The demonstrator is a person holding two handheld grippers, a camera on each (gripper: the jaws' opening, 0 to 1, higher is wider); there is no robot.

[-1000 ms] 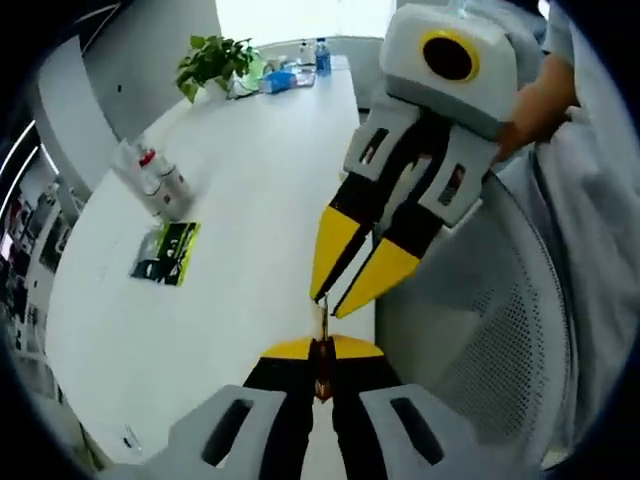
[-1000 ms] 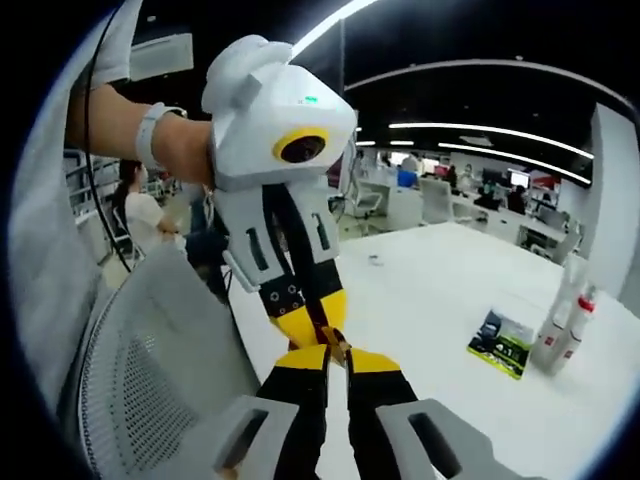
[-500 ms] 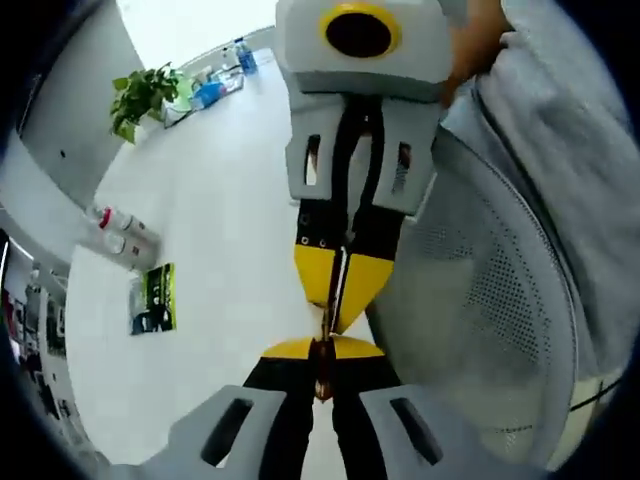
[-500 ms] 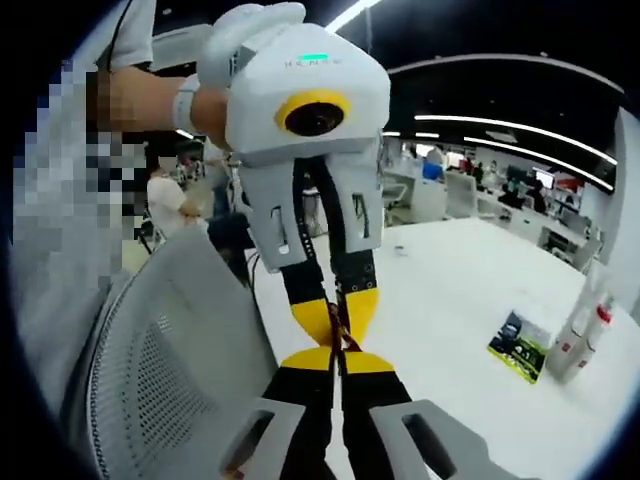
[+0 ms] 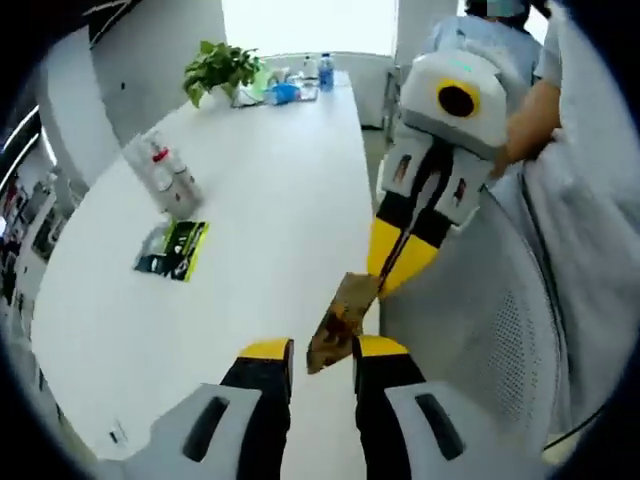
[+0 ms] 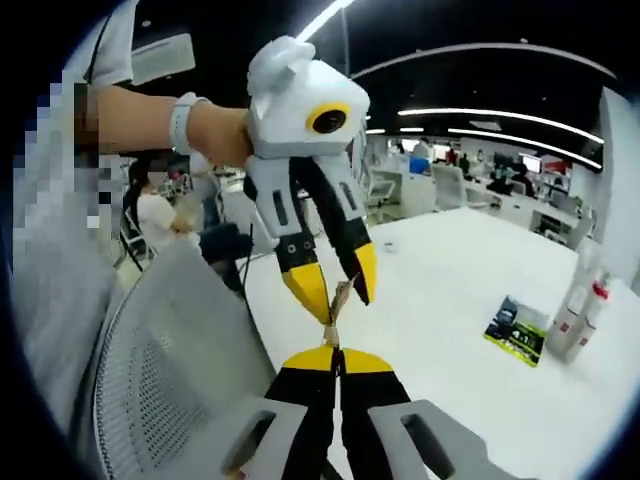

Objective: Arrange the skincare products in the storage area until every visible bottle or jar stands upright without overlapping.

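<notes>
Bottles (image 5: 165, 182) on table (image 5: 270, 170), well apart from right hand-held gripper (image 5: 392, 262).

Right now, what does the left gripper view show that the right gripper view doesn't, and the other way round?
Left gripper view: a potted plant and a water bottle at the far end. Right gripper view: ceiling light strips, office desks, a seated person. Shared: white table, bottles, green-black packet, mesh chair, and the brown sachet pinched by the right gripper; the left gripper is open.
</notes>
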